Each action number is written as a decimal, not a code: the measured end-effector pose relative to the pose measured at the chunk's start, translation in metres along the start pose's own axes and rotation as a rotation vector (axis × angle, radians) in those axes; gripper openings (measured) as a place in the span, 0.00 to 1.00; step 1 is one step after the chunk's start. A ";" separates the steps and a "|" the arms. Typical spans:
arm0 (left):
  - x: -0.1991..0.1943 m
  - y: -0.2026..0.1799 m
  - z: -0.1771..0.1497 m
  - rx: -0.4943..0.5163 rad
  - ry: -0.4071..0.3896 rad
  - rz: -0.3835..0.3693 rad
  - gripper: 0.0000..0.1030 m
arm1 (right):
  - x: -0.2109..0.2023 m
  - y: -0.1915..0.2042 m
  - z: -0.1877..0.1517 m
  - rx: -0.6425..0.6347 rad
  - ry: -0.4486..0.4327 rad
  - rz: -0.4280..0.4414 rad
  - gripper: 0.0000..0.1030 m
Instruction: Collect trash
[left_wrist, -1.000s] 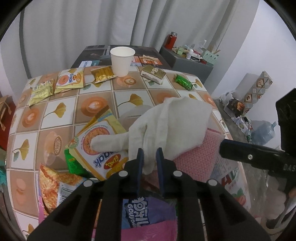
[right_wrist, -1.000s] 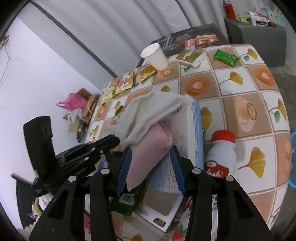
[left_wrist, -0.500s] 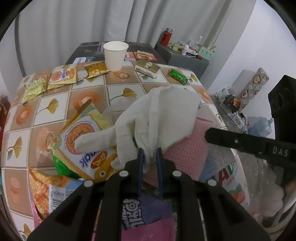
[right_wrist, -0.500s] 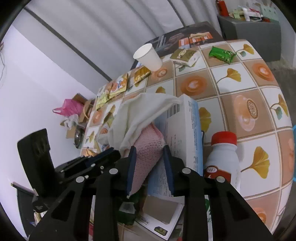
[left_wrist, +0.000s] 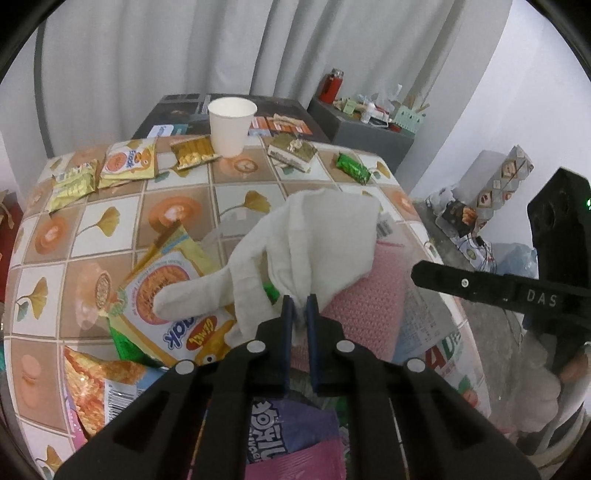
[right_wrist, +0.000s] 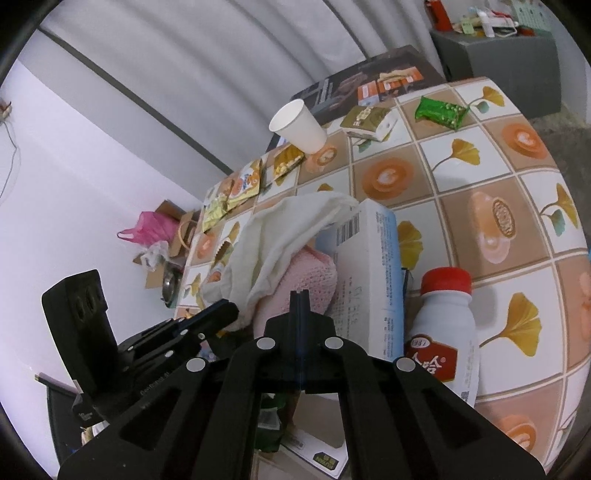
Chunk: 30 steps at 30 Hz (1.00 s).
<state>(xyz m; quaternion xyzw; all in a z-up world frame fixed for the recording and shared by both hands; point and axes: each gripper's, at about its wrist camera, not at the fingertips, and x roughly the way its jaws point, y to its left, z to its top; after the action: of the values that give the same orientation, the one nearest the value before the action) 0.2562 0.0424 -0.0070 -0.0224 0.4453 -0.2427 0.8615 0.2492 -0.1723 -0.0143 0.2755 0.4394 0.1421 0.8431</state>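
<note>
My left gripper (left_wrist: 299, 306) is closing, its pads pressed on a bunched corner of the white cloth (left_wrist: 317, 236). That cloth drapes over a pink knitted cloth (left_wrist: 369, 306) and snack packets. The jaws of my right gripper (right_wrist: 300, 295) are closing and its fingers meet with no gap. Its tips rest at the near edge of the pink cloth (right_wrist: 306, 280), and no cloth shows between the pads. In the left wrist view the right gripper (left_wrist: 417, 275) reaches in from the right to the pink cloth's edge. The white cloth (right_wrist: 280, 236) lies just beyond.
A tiled table (right_wrist: 498, 166) holds a white-blue carton (right_wrist: 373, 266), a red-capped milk bottle (right_wrist: 443, 332), a paper cup (left_wrist: 231, 125), a green packet (left_wrist: 351, 168), a cake box (left_wrist: 291, 153) and several yellow snack packets (left_wrist: 127, 164). A large noodle packet (left_wrist: 166, 295) lies near the left gripper.
The right jaws have gone from standing wide around the pink cloth to fully shut at its edge. The left jaws have narrowed on the white cloth.
</note>
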 end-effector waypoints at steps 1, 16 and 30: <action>-0.003 0.001 0.001 -0.003 -0.009 0.001 0.06 | -0.002 0.000 0.000 0.001 -0.005 0.002 0.00; -0.006 0.011 0.002 -0.056 -0.019 -0.002 0.05 | 0.000 0.016 0.011 -0.175 -0.003 -0.093 0.37; -0.002 0.013 -0.002 -0.059 -0.004 -0.005 0.05 | 0.036 0.034 0.017 -0.480 0.140 -0.134 0.35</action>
<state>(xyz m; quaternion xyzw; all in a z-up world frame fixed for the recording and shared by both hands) 0.2593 0.0545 -0.0101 -0.0494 0.4505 -0.2318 0.8608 0.2841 -0.1331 -0.0101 0.0274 0.4679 0.2048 0.8593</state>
